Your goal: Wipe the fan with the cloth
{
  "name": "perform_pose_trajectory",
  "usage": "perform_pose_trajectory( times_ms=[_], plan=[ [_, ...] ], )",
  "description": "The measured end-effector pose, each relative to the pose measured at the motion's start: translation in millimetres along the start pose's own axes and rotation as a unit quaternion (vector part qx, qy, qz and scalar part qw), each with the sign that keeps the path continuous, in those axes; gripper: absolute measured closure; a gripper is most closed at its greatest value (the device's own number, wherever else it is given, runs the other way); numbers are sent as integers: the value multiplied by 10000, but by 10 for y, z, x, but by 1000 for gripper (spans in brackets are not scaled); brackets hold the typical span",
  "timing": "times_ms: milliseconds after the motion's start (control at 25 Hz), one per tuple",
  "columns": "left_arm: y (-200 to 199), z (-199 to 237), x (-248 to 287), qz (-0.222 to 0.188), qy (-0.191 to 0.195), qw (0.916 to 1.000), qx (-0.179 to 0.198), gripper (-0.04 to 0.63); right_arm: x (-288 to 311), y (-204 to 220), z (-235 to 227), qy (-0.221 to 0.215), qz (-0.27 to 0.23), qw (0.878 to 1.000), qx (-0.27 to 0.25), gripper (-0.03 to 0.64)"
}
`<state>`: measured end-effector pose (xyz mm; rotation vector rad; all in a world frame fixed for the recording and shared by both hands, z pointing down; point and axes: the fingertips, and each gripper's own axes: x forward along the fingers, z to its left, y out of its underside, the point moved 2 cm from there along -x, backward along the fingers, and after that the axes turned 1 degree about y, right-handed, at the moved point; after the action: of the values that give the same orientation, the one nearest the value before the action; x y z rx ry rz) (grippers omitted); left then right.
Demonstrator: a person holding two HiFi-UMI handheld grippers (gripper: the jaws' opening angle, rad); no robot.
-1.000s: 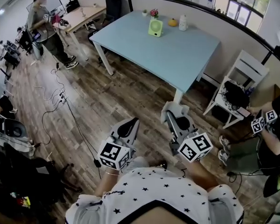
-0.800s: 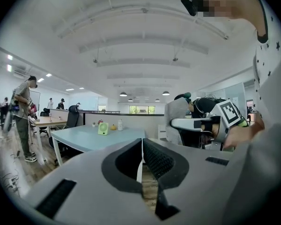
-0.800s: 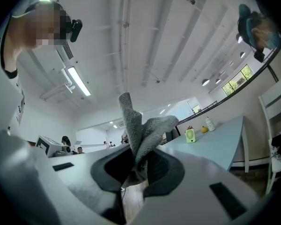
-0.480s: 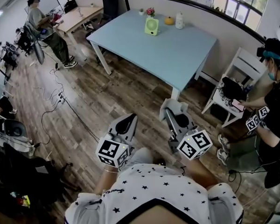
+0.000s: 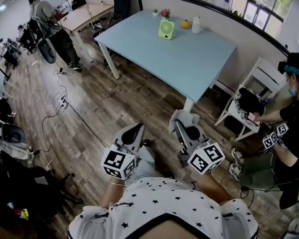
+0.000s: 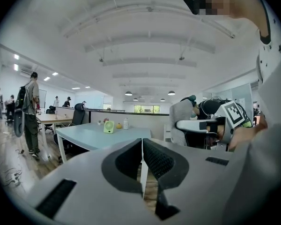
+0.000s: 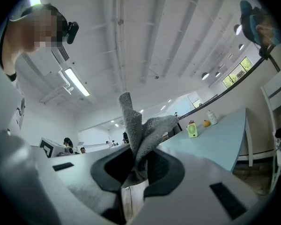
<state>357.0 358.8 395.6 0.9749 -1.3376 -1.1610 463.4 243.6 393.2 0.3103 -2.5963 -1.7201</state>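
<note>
The green fan [image 5: 166, 30] stands upright near the far edge of the desk [image 5: 189, 63], facing back across it. Both grippers are off the desk's near side, over the wooden floor and well apart from the fan. The right gripper [image 7: 139, 165] has its fingers clamped on the grey cloth [image 7: 140, 125], which juts up out of them. The left gripper [image 6: 142, 156] has its fingers together on nothing. The fan lies ahead across the whole desk, and the cloth-bearing right gripper is slightly nearer the desk, so the next move probably needs a long approach first.
</note>
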Motion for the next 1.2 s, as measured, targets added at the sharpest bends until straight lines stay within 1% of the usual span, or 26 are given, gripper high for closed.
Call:
perform_pose_trajectory(
  times_ms=[200,400,920,1200],
  plan=[
    [-85,148,287,-84,224,9997,27,565,199,-78,-165,144,-22,9999,-90,568],
    [-141,407,526,-135,342,9993,-2,565,502,-137,-316,285,-23,9995,-151,566],
    [-276,1349,1084,-182,329,9993,13,565,1475,-157,-626,427,114,9988,-188,566],
    [-338,1885,1342,-187,396,9990,-97,565,2000,-211,-700,495,144,9983,-282,567]
  ],
)
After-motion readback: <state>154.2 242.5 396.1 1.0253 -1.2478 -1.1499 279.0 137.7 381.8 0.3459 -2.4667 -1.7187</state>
